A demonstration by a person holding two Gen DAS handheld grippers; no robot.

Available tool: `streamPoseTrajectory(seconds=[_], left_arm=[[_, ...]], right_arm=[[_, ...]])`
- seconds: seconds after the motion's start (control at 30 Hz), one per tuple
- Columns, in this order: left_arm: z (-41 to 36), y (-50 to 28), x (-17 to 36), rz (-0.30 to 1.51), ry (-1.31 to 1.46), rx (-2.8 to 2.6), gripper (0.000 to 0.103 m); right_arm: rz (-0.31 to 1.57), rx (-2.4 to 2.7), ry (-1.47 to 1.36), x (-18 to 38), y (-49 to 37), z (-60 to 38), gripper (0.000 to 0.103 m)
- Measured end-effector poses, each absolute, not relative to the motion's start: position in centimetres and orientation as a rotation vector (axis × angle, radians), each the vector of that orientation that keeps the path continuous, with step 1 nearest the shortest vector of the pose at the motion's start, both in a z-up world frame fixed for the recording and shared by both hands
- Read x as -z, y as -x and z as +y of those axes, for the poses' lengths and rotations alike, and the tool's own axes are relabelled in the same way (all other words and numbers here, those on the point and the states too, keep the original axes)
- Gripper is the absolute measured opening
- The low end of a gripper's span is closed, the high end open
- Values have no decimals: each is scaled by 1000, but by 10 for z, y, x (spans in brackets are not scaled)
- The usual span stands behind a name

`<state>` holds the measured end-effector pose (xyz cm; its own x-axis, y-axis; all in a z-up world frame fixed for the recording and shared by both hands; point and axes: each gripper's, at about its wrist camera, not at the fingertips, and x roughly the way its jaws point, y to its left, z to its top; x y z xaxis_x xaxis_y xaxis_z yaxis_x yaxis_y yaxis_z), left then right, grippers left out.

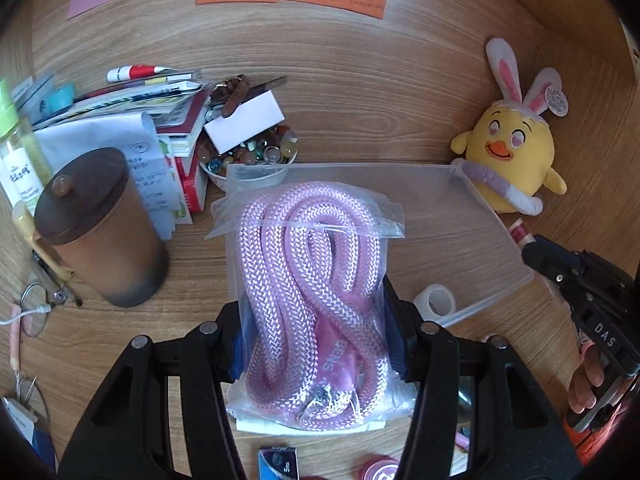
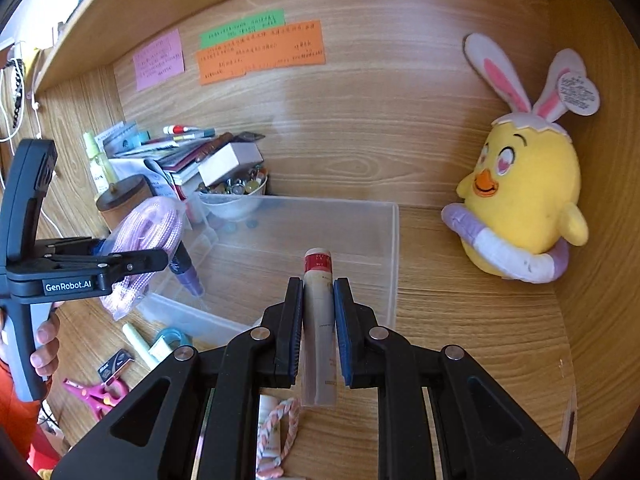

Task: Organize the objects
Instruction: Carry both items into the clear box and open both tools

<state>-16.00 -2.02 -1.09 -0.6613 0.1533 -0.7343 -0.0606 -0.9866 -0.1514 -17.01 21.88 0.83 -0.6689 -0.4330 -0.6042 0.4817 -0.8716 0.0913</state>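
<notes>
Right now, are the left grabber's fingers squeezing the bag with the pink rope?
Touching. The left wrist view shows the left gripper with a pad pressed against each side of the bag of pink rope, no gap on either side.

The bin (image 2: 320,232) is set on the desk (image 2: 472,320), with the plush (image 2: 524,200) to its right. A cup (image 1: 100,228) and books (image 1: 168,120) are placed to its left, and a bowl (image 1: 248,164) just behind.
</notes>
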Motion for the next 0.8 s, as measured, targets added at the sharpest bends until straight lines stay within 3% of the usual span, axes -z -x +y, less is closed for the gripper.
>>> streamPoseTrajectory(seconds=[0.63,0.8], left_arm=[[-6,215,32,-151,1350,-2675,53],[-2,204,28,-75,1304,-2706,54]], right_arm=[[222,2408,-1009,17,214,181,14],[230,2384,-1050,27,220,177,14]])
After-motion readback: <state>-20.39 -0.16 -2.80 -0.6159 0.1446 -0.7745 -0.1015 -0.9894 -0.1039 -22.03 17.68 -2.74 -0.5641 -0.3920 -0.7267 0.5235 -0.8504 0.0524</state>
